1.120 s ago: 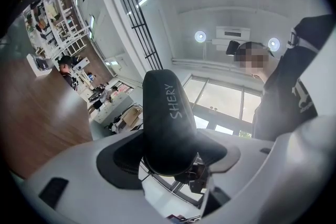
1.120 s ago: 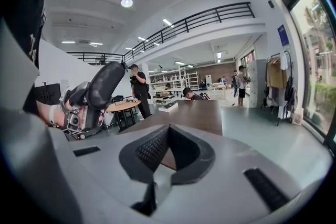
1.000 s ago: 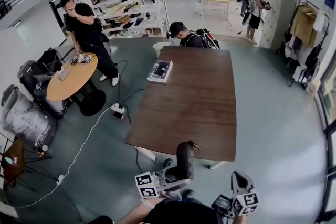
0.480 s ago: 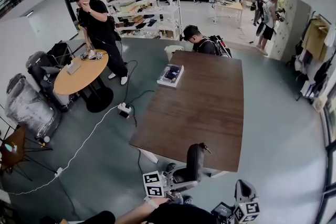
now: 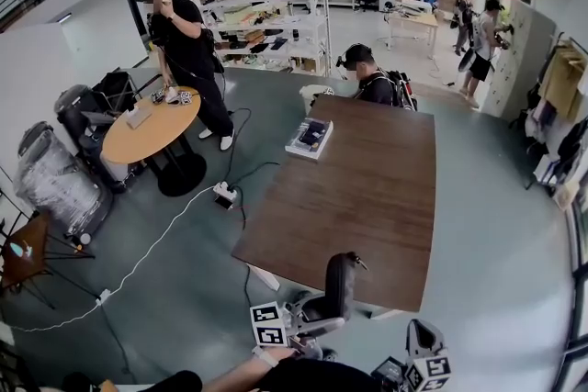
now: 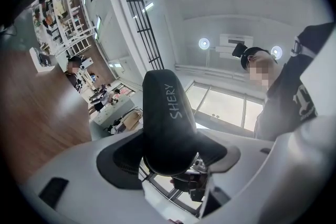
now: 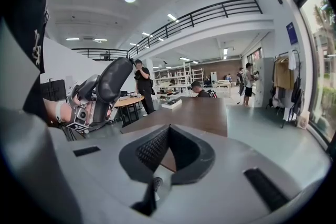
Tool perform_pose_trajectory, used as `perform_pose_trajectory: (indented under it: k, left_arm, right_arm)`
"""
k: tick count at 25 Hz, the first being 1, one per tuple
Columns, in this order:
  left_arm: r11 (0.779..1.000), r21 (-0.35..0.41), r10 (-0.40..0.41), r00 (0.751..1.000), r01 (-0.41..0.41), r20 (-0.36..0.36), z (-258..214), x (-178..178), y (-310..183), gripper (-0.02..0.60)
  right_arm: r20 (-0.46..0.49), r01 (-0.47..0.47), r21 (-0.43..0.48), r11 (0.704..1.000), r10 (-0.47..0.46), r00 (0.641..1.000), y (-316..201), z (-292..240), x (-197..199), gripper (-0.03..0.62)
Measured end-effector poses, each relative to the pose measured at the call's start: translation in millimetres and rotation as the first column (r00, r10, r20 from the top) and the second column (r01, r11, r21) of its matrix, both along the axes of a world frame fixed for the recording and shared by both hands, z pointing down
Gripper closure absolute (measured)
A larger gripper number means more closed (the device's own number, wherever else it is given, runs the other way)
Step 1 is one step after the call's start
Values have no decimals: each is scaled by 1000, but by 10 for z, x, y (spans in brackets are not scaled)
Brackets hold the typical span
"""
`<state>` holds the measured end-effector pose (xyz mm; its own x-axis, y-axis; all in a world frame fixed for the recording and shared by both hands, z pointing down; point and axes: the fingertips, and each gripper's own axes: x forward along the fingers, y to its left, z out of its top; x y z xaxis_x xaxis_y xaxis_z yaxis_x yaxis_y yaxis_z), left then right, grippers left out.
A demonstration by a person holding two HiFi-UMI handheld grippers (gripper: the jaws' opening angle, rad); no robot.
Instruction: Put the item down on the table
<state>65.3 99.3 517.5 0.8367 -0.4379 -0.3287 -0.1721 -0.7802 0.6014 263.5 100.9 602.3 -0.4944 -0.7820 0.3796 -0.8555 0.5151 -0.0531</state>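
Note:
A black oblong item (image 5: 338, 282) marked "SHERY" stands nearly upright in my left gripper (image 5: 314, 322), which is shut on its lower part, just off the near edge of the brown table (image 5: 367, 197). In the left gripper view the item (image 6: 168, 118) fills the space between the pads of the gripper (image 6: 169, 161). The right gripper view shows the same item (image 7: 113, 84) at the left, above the left gripper (image 7: 86, 107). My right gripper (image 5: 419, 335) hangs low at the right, near the table's corner. Its jaws (image 7: 168, 152) meet at the tips and hold nothing.
A flat box (image 5: 310, 139) lies at the table's far left corner, and a person (image 5: 372, 78) sits at the far end. A round wooden table (image 5: 152, 126) with a standing person (image 5: 188, 50) is to the left. A power strip (image 5: 223, 194) and cable lie on the floor.
The head view has shifted, so the table and room slide right and slightly down in frame. Both grippers stay low in view, and the left still holds the black item.

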Motion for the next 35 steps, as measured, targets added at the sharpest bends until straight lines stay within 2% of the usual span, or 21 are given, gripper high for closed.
perform_pose_trajectory:
  k: [23, 35]
  left_arm:
    - [999, -46, -11, 1000, 10, -7, 86, -86, -667, 268]
    - [999, -48, -9, 1000, 8, -28, -8, -374, -1335, 268]
  right_arm:
    - [-5, -12, -63, 998, 12, 1000, -655, 52, -53, 606]
    - [5, 2, -67, 998, -2, 1000, -1356, -181, -423, 606]
